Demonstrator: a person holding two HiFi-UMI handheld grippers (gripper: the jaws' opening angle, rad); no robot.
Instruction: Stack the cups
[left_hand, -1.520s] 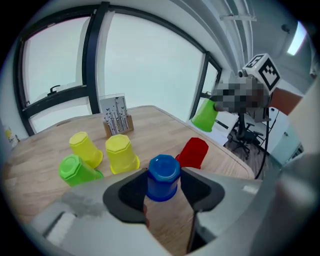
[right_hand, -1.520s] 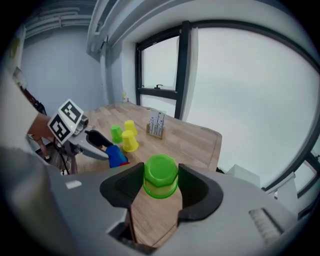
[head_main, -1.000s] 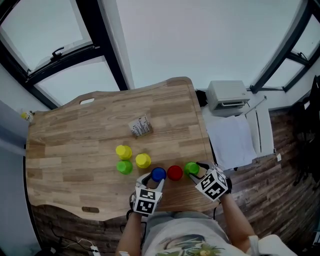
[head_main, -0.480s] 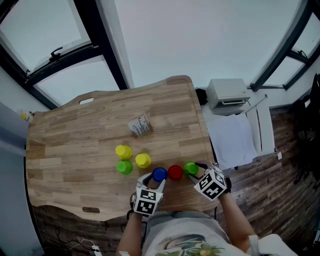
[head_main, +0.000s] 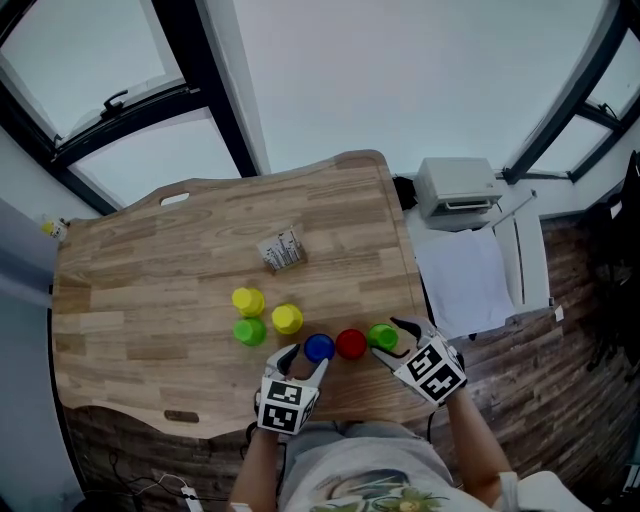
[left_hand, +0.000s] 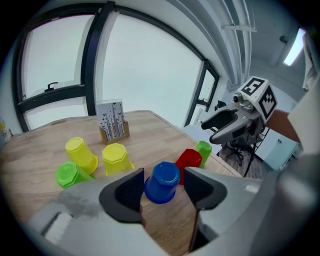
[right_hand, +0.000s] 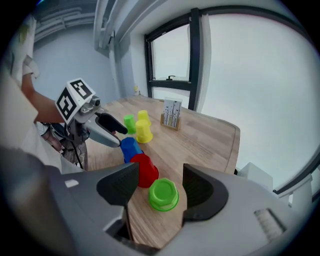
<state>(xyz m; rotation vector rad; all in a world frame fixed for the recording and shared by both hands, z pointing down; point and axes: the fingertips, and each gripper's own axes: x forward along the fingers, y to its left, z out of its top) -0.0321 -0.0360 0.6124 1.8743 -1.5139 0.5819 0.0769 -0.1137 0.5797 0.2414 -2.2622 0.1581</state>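
The left hand-held gripper (left_hand: 162, 189) has just opened its jaws wider; they stand spread around the upside-down blue plastic cup (left_hand: 163, 180) on the wooden table (head_main: 150, 270). The right hand-held gripper (right_hand: 159, 186), likewise widened, flanks the upside-down green plastic cup (right_hand: 163, 194) without pressing it.

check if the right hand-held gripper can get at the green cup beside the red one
Probably yes: the upside-down green plastic cup stands untouched between the right hand-held gripper's jaws, which have just been opening; nothing blocks it.
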